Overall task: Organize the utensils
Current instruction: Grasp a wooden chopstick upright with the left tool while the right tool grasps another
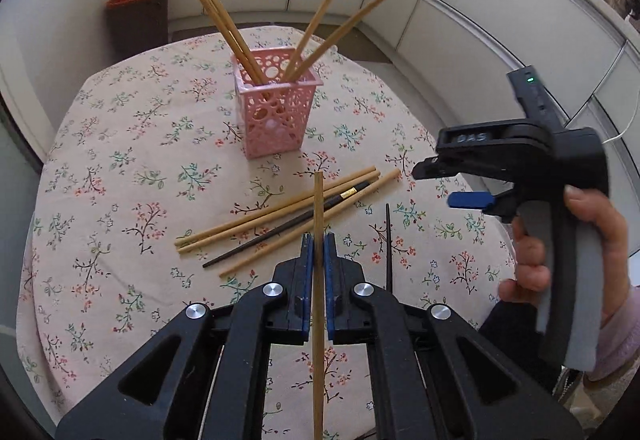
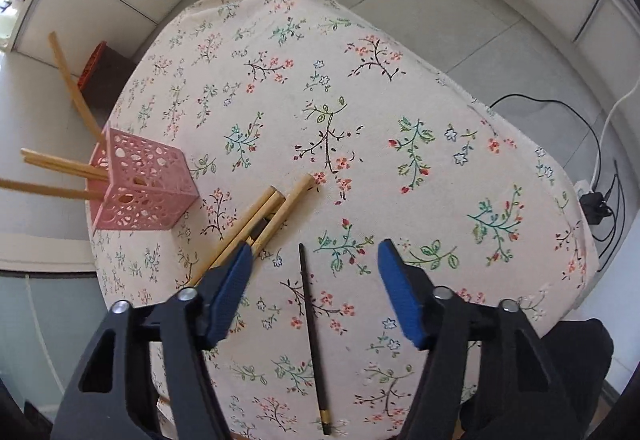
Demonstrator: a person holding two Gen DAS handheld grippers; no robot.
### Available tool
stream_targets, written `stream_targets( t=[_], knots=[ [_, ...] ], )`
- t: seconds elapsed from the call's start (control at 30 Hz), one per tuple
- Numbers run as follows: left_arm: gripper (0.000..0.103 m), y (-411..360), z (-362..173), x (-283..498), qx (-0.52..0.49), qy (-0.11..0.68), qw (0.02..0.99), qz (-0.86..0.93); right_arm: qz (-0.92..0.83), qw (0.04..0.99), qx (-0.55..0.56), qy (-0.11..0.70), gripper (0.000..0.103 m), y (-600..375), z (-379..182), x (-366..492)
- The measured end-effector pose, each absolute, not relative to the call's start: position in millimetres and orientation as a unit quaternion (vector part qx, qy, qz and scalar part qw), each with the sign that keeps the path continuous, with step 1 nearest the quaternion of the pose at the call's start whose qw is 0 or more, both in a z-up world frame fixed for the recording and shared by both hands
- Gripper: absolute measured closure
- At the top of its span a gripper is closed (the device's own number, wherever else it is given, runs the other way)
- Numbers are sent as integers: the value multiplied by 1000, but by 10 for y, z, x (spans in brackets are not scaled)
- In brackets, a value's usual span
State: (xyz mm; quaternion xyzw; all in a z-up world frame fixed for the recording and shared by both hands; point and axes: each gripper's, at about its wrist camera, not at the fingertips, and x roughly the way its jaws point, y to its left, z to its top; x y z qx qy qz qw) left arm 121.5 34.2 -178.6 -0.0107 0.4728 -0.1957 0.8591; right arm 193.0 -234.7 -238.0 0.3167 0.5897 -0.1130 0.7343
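A pink perforated holder [image 1: 272, 107] stands on the floral table and holds several bamboo chopsticks [image 1: 224, 23]; it also shows in the right wrist view [image 2: 144, 187]. My left gripper [image 1: 319, 240] is shut on a bamboo chopstick [image 1: 319, 207], held above the table and pointing toward the holder. A loose pile of bamboo chopsticks [image 1: 280, 215] with one black chopstick [image 1: 288, 228] lies in front of the holder. Another black chopstick [image 2: 314, 336] lies apart. My right gripper [image 2: 316, 256] is open and empty above that black chopstick; it shows at the right in the left wrist view [image 1: 468, 183].
A brown bin with an orange rim [image 1: 138, 19] stands on the floor behind the table. White cabinets [image 1: 500, 39] curve around the back and right. Cables and a plug [image 2: 596, 199] lie on the floor off the table's right edge.
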Motion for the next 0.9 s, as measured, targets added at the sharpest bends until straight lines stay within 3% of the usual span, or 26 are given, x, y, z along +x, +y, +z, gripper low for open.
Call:
stream_targets(
  t=[0.03,0.57,0.73,0.9],
  knots=[
    [98,376,-1766,1203,-18,469,861,-197,-126,732,317,591,58,-2330,-2416,1966],
    [98,617,-1634,1258,-69,440,868,-220,-183,723,306,592,76,-2050,-2745,2356],
    [98,656,-1640,1289,-78,443,867,-215,-190,726,333,572,93,-2119,-2763,2370],
    [98,664,-1641,1292,-79,440,869,-211,-183,731,369,544,95,-2225,-2761,2300]
  ],
)
